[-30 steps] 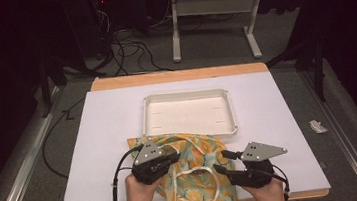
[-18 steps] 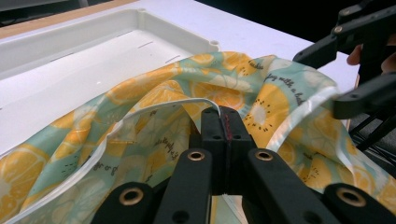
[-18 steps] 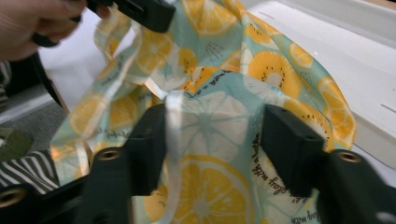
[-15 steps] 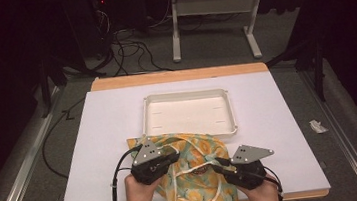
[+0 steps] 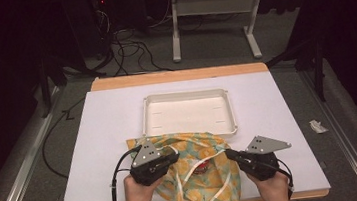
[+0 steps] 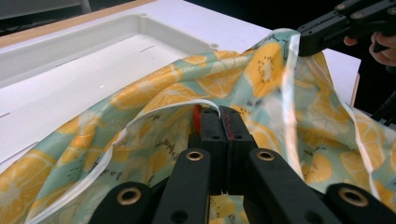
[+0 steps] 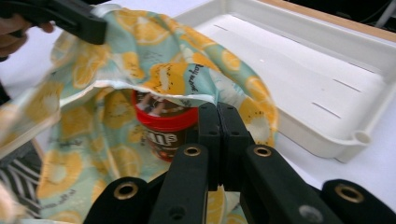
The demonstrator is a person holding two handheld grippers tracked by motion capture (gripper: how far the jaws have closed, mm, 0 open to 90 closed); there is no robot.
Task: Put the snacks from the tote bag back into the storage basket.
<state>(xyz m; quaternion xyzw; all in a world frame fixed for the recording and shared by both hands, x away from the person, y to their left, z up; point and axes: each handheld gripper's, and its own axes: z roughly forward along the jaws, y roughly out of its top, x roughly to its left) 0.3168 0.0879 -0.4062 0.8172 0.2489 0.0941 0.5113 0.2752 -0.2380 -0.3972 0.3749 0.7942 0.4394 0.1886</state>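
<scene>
My left claw [image 6: 215, 122] is clamped on the white-trimmed rim of the lemon-print bag [image 5: 201, 171]. My right claw [image 7: 218, 119] has just been closing and now pinches the opposite rim. The bag lies on the bench [image 5: 104, 133], touching the near edge of the white tray [image 5: 188, 113]. A red-lidded jar [image 7: 163, 123] sits inside the bag, just beside my right claw.
</scene>
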